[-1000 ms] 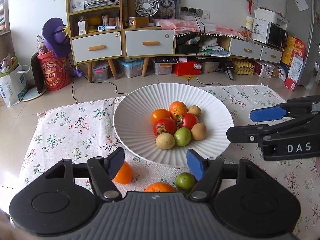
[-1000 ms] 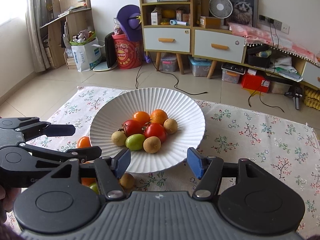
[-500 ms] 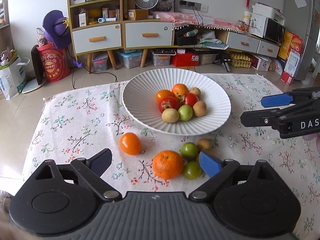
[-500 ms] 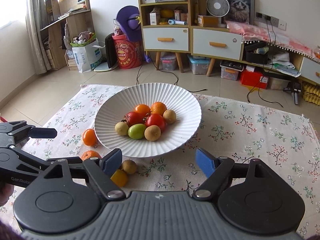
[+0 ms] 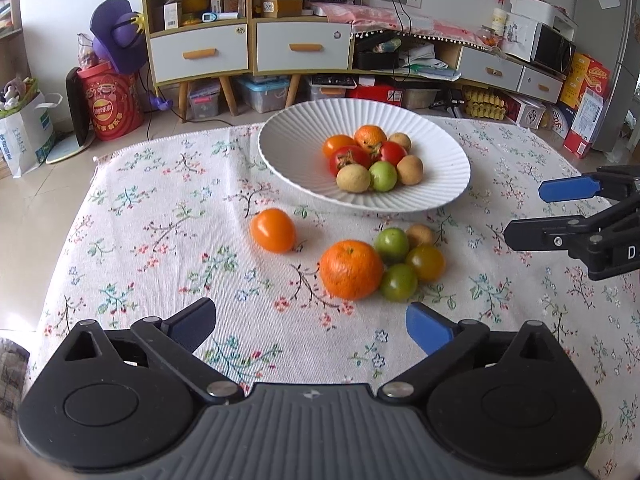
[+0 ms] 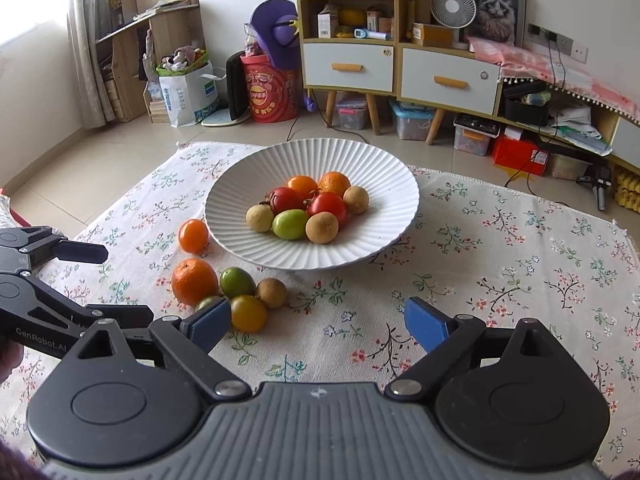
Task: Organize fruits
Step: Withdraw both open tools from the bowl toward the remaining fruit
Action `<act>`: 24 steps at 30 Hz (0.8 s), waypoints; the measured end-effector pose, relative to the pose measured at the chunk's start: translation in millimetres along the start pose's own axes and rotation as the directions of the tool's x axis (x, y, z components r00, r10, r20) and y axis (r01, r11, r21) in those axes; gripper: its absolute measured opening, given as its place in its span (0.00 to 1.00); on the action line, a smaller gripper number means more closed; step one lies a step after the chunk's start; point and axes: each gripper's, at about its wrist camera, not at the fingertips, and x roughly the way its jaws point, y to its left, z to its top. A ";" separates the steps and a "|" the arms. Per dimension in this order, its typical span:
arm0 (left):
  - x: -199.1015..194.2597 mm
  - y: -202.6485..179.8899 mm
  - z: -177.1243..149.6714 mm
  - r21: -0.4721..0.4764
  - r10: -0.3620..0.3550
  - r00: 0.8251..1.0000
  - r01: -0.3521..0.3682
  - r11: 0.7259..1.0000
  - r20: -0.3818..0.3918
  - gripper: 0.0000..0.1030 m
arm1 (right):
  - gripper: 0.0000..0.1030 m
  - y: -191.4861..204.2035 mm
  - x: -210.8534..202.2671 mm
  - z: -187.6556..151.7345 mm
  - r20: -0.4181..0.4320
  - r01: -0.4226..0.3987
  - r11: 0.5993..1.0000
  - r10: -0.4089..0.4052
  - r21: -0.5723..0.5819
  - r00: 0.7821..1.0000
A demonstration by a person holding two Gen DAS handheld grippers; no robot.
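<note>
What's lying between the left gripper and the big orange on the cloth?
Only bare flowered cloth, as the left wrist view shows. The left gripper, jaws opening and empty, sits short of the orange.

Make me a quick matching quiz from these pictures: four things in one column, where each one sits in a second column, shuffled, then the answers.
Things:
1. big orange
2. small orange tomato
3. red tomatoes
4. purple hat

Places:
A. alone on the floral cloth, apart from the other fruit
B. in the white plate
C. above the red bucket on the floor
D. on the cloth, touching a green fruit

Pairs: 1-D, 2-A, 3-B, 4-C
</note>
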 end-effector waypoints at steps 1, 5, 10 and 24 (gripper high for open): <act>0.7 0.3 -2.6 0.000 0.001 1.000 -0.001 1.000 -0.006 0.94 | 0.91 0.7 0.4 -2.2 -0.003 -0.001 1.000 0.001 -0.003 1.000; 5.2 2.9 -10.7 0.000 0.012 1.000 -0.012 1.000 -0.019 0.94 | 0.92 1.8 2.7 -8.6 -0.017 -0.005 1.000 0.005 -0.014 1.000; 13.4 3.5 -16.0 0.008 0.031 0.999 -0.031 0.999 -0.023 0.94 | 0.92 4.4 8.2 -13.4 -0.035 -0.007 1.000 0.006 -0.030 0.999; 32.4 -2.7 -15.9 0.008 0.028 0.998 -0.028 1.000 0.053 0.94 | 0.93 7.2 24.9 -22.0 -0.077 -0.003 0.998 -0.002 -0.061 0.997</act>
